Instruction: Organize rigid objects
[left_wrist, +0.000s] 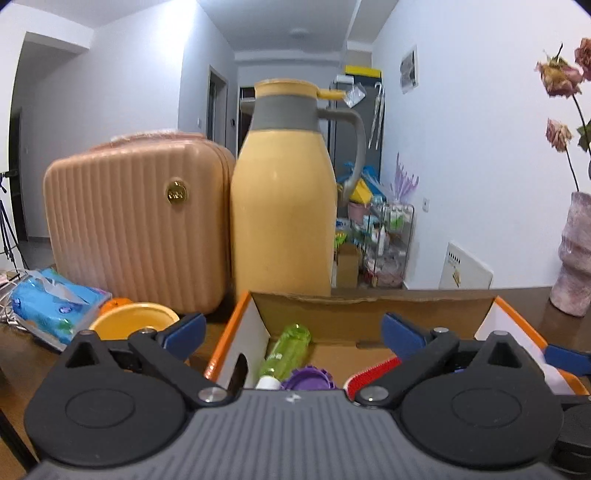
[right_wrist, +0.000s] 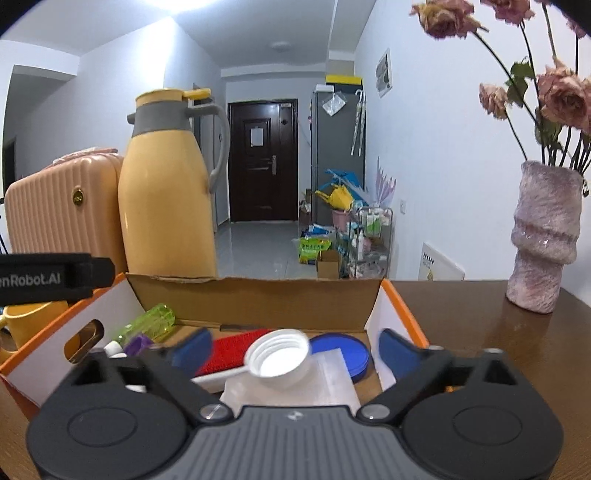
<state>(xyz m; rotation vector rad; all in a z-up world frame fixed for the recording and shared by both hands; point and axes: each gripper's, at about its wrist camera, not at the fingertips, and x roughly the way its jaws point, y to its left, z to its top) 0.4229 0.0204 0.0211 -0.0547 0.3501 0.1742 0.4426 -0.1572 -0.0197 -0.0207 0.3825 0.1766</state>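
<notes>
White walls (right_wrist: 424, 155) line a hallway with a pale tiled floor (right_wrist: 258, 247) leading to a dark door (right_wrist: 263, 158). A ceiling lamp (right_wrist: 282, 46) sits above. Right of the door stands a grey cabinet (right_wrist: 334, 147), with a wire rack (right_wrist: 371, 236) and clutter at its foot. A framed picture (right_wrist: 384, 72) hangs on the right wall. The brown tabletop (right_wrist: 480, 332) is glossy.
</notes>
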